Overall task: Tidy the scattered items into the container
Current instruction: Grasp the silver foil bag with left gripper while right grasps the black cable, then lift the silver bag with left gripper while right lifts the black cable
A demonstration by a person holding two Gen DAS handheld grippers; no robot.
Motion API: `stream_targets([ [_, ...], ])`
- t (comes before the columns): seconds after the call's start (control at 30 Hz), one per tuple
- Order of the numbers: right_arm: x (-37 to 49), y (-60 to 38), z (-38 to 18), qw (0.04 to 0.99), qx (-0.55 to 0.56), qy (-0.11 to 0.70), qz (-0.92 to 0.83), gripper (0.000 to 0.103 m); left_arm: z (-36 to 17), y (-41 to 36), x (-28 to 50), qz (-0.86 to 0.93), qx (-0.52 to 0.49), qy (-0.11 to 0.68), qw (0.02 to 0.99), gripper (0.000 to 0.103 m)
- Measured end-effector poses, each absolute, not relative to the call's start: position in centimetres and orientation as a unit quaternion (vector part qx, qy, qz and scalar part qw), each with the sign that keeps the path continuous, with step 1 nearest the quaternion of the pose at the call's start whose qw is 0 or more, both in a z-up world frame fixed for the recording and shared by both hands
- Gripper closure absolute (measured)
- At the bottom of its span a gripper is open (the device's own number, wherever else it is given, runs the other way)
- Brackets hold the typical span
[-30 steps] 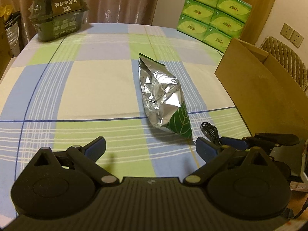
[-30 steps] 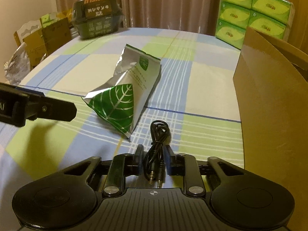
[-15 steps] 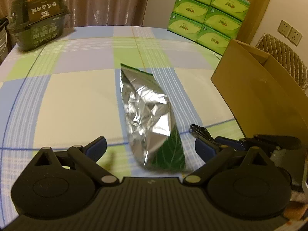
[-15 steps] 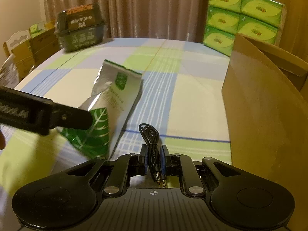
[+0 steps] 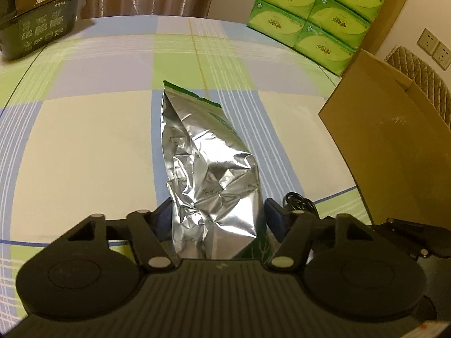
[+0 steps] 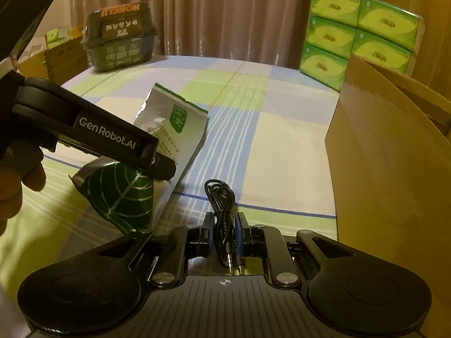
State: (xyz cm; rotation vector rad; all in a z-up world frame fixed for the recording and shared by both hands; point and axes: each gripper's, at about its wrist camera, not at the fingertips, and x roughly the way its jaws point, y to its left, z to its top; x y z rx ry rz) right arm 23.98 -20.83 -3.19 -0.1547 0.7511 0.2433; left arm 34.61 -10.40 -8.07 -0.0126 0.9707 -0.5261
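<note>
Two grippers are mine, and both are closed on something. My left gripper (image 5: 217, 219) has its blue pads pressed against either side of the silver foil bag (image 5: 205, 174), gripping it near its green leaf-printed bottom; the bag's far end points away across the checked tablecloth (image 5: 84, 129). Whether that far end touches the cloth I cannot tell. My right gripper (image 6: 224, 231) is clenched on the coiled black audio cable (image 6: 221, 200), whose loop sticks out ahead of the fingers while its two plugs hang back toward me. The cardboard box (image 6: 394, 169) stands open just to my right, close beside both grippers. Stacked green tissue packs (image 6: 358, 33) sit behind it, and a dark green packaged tub (image 6: 119, 42) rests at the far left edge.
</note>
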Motion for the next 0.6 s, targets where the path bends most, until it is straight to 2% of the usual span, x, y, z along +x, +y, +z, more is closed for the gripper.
stream_targets([
  [0.27, 24.1, -20.4, -3.3, 0.917, -0.09, 0.369, 0.118, 0.09, -7.6, -9.4, 32.3, -0.259, 0.012, 0.473, 0.842, 0.05],
  [0.6, 21.0, -20.9, -2.5, 0.907, -0.058, 0.397, 0.126, 0.091, -7.0, -6.6, 23.6, -0.263, 0.007, 0.496, 0.827, 0.05],
])
